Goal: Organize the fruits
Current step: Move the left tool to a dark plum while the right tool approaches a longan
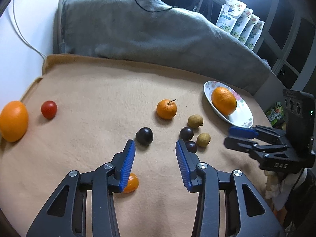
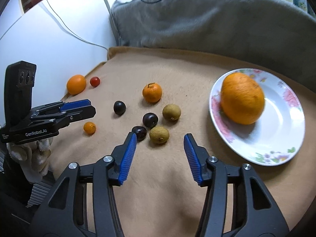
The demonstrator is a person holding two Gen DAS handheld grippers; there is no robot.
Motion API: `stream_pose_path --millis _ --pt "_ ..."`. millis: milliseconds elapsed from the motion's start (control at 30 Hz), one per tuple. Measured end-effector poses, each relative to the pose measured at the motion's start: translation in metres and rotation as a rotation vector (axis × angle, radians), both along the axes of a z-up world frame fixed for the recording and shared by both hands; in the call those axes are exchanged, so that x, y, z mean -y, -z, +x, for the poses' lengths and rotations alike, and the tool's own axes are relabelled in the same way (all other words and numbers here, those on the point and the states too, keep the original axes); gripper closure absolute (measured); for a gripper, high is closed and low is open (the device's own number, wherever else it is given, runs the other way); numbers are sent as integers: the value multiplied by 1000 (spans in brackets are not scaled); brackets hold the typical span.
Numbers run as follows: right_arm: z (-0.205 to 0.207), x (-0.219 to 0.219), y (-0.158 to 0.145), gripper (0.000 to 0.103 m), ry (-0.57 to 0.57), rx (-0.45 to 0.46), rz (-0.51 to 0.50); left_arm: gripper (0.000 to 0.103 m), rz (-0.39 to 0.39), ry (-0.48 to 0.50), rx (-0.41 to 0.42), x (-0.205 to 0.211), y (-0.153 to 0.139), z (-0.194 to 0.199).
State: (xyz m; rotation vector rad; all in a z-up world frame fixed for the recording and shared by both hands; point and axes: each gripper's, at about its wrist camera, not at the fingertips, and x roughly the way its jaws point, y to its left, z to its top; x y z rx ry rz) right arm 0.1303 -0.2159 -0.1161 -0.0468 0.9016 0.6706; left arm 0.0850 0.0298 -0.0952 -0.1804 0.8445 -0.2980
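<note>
Both wrist cameras look steeply down, close above the tan fleece blanket (image 1: pixel 94 90). They share its scattered fruit and the floral white plate (image 2: pixel 276 138).

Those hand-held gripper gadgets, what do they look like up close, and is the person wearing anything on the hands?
Each hand-held gripper is a black plastic frame with silver pivot bolts and two fingers faced with ribbed blue pads. The left hand-held gripper bears white "GenRobot.AI" lettering and an upright black block with round lenses. The right hand-held gripper shows "DAS" on its body. Pale fabric gloves cover the hands.
</note>
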Motion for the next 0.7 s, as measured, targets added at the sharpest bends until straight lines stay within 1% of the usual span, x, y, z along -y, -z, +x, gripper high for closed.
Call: stream_pose_path --millis 167,233,300,533,600,700 --pt "14 -3 13 56 11 -44 14 64 -24 0 -28 -3 7 10" --pt "17 -4 15 59 10 -56 17 65 -27 1 -40 -4 10 14" --pt "20 -6 18 61 8 -64 18 65 -27 3 -49 -4 12 19" --pt "27 -13 23 62 -7 -82 11 65 -20 18 -74 -1 20 29" --pt "29 -14 25 65 -11 -90 10 65 -19 20 -79 0 22 32" --pt "31 -18 27 66 -15 -99 8 65 -14 22 -83 1 24 35"
